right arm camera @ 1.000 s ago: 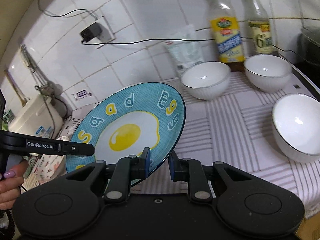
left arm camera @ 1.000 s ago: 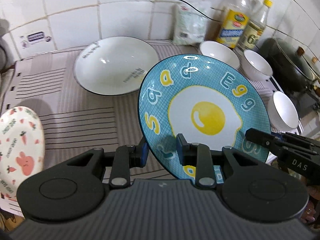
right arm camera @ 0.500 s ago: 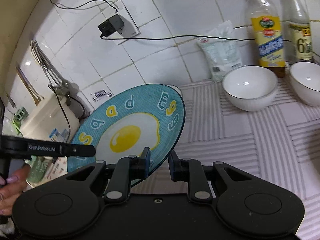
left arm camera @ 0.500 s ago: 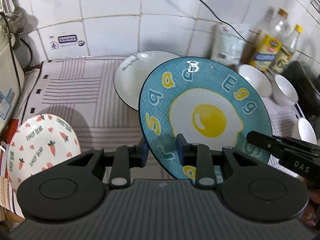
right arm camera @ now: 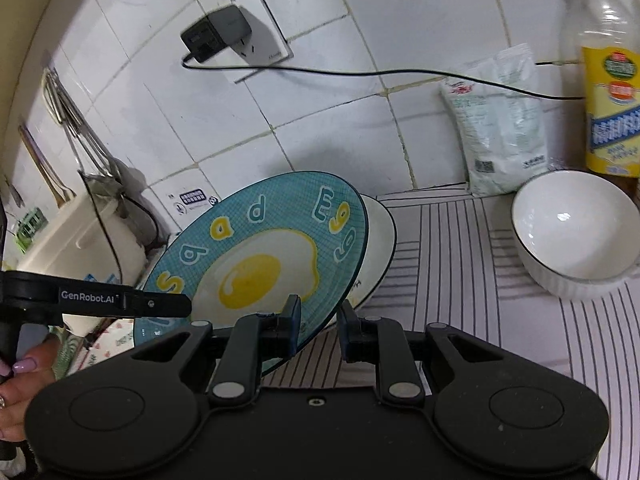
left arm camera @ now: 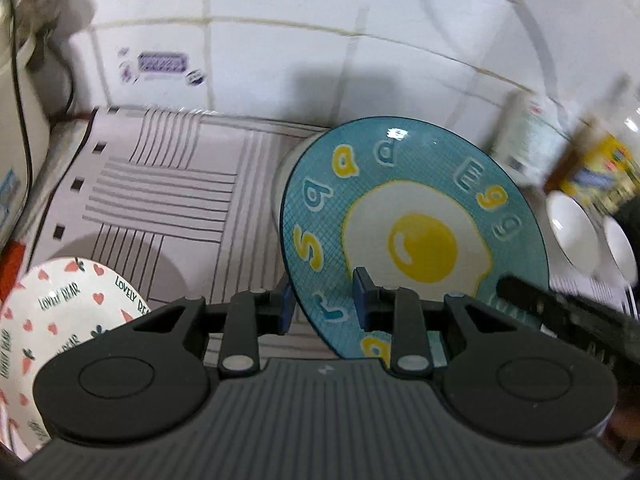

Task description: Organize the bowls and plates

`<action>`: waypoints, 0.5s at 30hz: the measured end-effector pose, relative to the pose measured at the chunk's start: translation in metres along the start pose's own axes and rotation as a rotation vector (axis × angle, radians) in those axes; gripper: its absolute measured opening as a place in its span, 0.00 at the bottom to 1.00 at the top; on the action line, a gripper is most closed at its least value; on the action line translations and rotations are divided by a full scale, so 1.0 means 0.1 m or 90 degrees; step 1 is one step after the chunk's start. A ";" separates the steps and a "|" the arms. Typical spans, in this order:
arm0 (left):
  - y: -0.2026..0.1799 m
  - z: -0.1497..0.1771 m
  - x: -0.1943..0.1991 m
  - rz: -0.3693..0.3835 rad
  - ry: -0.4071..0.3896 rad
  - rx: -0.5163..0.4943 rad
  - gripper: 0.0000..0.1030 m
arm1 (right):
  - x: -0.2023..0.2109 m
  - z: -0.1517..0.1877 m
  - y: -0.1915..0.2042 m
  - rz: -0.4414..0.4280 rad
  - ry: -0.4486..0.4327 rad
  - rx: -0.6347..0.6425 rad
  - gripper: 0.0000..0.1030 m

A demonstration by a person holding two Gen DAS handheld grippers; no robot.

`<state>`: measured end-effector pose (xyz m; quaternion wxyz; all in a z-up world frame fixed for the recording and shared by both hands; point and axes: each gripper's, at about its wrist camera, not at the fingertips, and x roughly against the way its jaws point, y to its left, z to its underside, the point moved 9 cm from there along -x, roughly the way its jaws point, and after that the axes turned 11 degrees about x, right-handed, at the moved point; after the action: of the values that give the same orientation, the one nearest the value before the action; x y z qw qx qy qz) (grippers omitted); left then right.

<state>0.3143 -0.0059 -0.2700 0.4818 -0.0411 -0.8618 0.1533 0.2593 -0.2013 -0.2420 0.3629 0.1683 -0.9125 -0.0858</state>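
Note:
I hold a blue plate with a fried-egg picture tilted in the air, one gripper on each side. My left gripper is shut on its left rim; my right gripper is shut on its right rim. Behind it lies a white plate with a dark rim, mostly hidden. A white plate with hearts and carrots lies at the lower left. White bowls stand at the right, also in the left wrist view.
A striped cloth covers the counter. Oil bottles and a white bag stand against the tiled wall. A cream appliance stands at the far left, and a charger hangs in a wall socket.
Both grippers have carried the blue plate to the left and towards the wall. It now covers most of the white plate behind it.

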 end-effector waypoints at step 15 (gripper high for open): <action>0.10 -0.05 -0.54 -0.022 0.053 0.024 0.28 | -0.50 -0.05 0.06 0.085 0.101 0.032 0.23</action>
<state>0.3466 -0.0074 -0.3146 0.5206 -0.0235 -0.8385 0.1591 0.2948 -0.1778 -0.2685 0.4344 0.1226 -0.8920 -0.0249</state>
